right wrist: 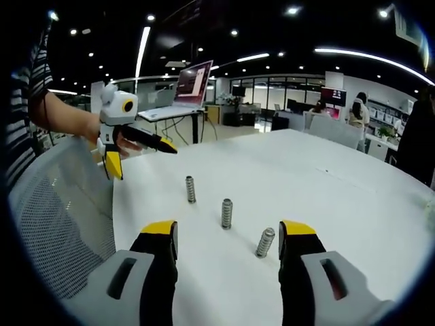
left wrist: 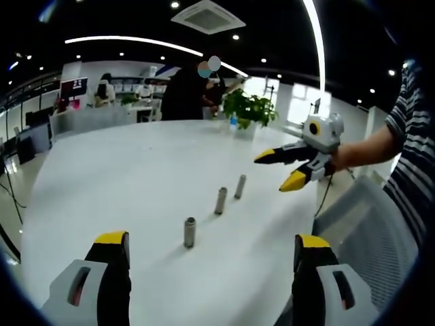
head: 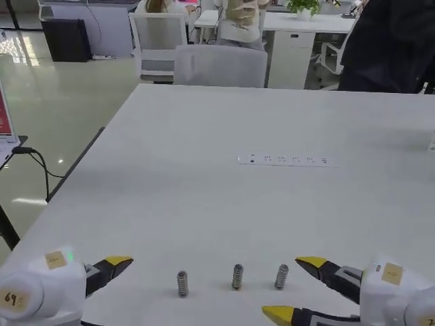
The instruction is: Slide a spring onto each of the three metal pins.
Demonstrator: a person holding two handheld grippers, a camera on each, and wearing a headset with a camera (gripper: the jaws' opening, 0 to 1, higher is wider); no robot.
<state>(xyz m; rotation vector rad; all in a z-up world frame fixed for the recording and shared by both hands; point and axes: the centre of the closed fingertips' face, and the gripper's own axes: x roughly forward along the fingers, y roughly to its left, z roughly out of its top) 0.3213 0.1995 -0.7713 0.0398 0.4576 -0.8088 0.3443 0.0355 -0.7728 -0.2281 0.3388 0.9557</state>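
Note:
Three short metal pins stand in a row near the table's front edge, each with a coil spring around it: the left spring (head: 182,284), the middle spring (head: 237,276) and the right spring (head: 281,276), which leans a little. My left gripper (head: 102,272) is left of the row, open and holding nothing. Right of the row, my right gripper (head: 285,286) is also open and holds nothing. The left gripper view has the springs (left wrist: 221,200) ahead of its yellow-tipped fingers (left wrist: 112,239). In the right gripper view the nearest spring (right wrist: 265,242) stands just beyond the fingertips (right wrist: 297,228).
A white power strip (head: 287,160) lies mid-table. The white table (head: 204,204) stretches far beyond it. A grey chair (head: 219,66) stands at the far edge and a person in dark clothes (head: 387,41) at the far right. A laptop (right wrist: 194,85) sits on a neighbouring desk.

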